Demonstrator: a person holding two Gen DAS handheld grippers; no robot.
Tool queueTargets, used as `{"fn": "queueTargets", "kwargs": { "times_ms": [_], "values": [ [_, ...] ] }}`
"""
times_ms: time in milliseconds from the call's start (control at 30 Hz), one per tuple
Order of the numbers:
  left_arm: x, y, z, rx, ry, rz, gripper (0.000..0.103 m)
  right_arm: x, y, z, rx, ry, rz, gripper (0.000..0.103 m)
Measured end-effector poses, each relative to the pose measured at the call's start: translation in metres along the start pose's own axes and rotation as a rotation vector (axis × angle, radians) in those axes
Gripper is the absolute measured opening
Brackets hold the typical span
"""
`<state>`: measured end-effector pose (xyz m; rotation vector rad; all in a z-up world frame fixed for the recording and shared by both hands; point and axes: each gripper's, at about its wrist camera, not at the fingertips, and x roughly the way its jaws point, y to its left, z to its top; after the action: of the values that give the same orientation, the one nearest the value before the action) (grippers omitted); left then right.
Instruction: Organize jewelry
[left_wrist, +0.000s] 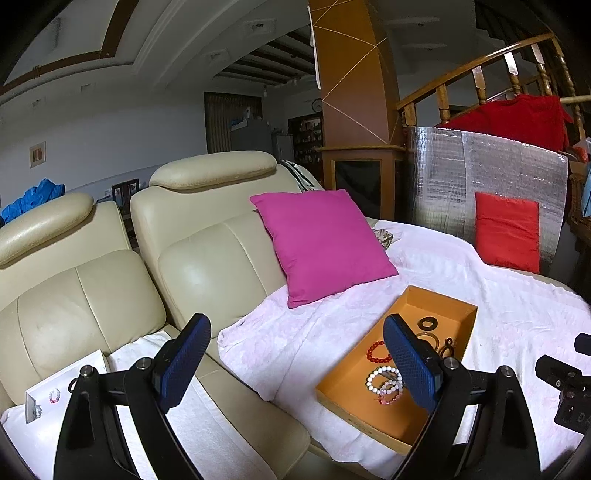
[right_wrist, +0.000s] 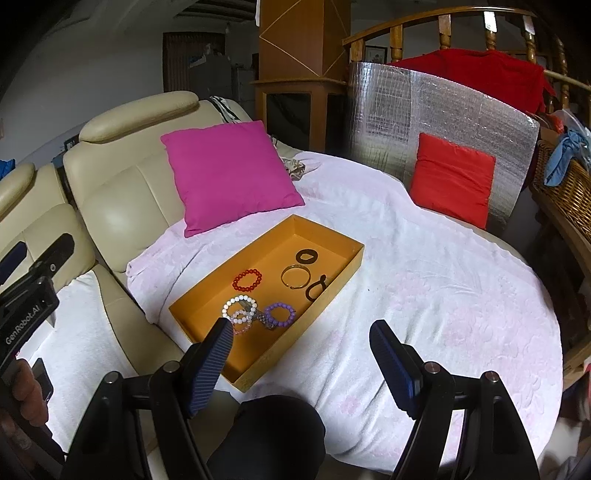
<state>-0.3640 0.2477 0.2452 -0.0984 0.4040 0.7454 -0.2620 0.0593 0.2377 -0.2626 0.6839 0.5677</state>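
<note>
Cream sofa (right_wrist: 122, 192) draped in white blanket (right_wrist: 424, 295), orange tray (right_wrist: 266, 354) on top. Ahead of right tongs (right_wrist: 301, 345), beside left tongs (left_wrist: 295, 365), both spread wide, empty. Inside: red (right_wrist: 247, 280), white (right_wrist: 239, 305), purple bead bracelets (right_wrist: 280, 314), gold bangle (right_wrist: 295, 277).

A cream leather sofa (left_wrist: 110, 280) with padded headrests occupies the left side. A magenta cushion (left_wrist: 321, 243) leans against its backrest. A pale pink blanket (right_wrist: 424, 280) covers the seat surface. A red cushion (right_wrist: 452, 179) rests against a silver foil insulation panel (right_wrist: 436, 110). Behind the panel stand a wooden pillar (left_wrist: 354, 74) and a curved wooden stair railing (left_wrist: 491, 70) draped with red fabric (left_wrist: 517, 116). A wicker basket (right_wrist: 565, 184) sits at far right. The walls are pale; the ceiling has stepped moulding.
</note>
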Motion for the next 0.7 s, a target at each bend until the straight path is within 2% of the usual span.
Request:
{"fn": "queueTargets", "kwargs": {
  "times_ms": [700],
  "values": [
    [0.012, 0.01, -0.007, -0.028, 0.025, 0.001, 0.094, 0.009, 0.007, 0.001, -0.006, 0.011, -0.007, 0.079]
  ]
}}
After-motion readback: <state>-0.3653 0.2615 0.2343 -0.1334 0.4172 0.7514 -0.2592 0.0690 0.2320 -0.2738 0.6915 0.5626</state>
